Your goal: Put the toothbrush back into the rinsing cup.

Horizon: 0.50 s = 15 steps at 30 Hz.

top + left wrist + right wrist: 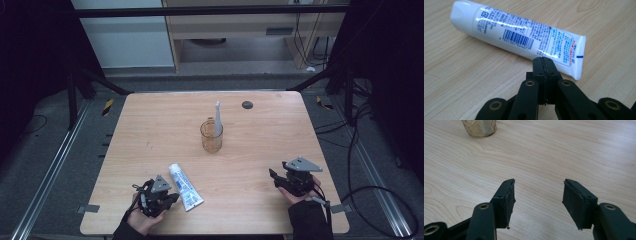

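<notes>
A white toothpaste tube [185, 186] with blue print lies flat near the table's front left. In the left gripper view the tube [516, 37] stretches across, its crimped end right in front of my jaw tips. My left gripper [172, 198] is shut with nothing between its jaws, just left of the tube; its tips [544, 60] are pressed together. An amber glass cup [211, 136] stands mid-table with a white toothbrush [218, 119] upright in it. My right gripper [272, 176] rests at the front right, open and empty [538, 192], with the cup's base [480, 127] far off.
A small dark round hole [247, 104] sits in the light wooden table [150, 130] near the back edge. Dark frame bars and cables surround the table on the floor.
</notes>
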Tool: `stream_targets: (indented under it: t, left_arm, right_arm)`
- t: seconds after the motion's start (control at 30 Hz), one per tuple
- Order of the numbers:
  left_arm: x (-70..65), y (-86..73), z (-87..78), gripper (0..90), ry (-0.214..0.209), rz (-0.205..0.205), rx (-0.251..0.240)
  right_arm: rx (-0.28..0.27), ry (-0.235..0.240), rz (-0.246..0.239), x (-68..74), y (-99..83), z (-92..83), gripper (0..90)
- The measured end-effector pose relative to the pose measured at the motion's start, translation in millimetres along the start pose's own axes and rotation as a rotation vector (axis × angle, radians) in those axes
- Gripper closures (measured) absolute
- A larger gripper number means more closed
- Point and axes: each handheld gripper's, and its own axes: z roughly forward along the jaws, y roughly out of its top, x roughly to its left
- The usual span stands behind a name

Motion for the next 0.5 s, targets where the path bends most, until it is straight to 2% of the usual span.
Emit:
stream_targets:
  t: [0.23,0.5]
  left_arm:
    - [-4.4,0.6,11.5,89.4,-0.017,0.016,0.038]
    - [-6.7,4.1,16.5,89.4,-0.030,0.020,0.030]
  right_arm:
    - [0.003,-0.008,-0.006,-0.9,-0.8,1.0,42.1]
    - [0.008,-0.011,-0.010,-0.9,-1.4,2.7,41.4]
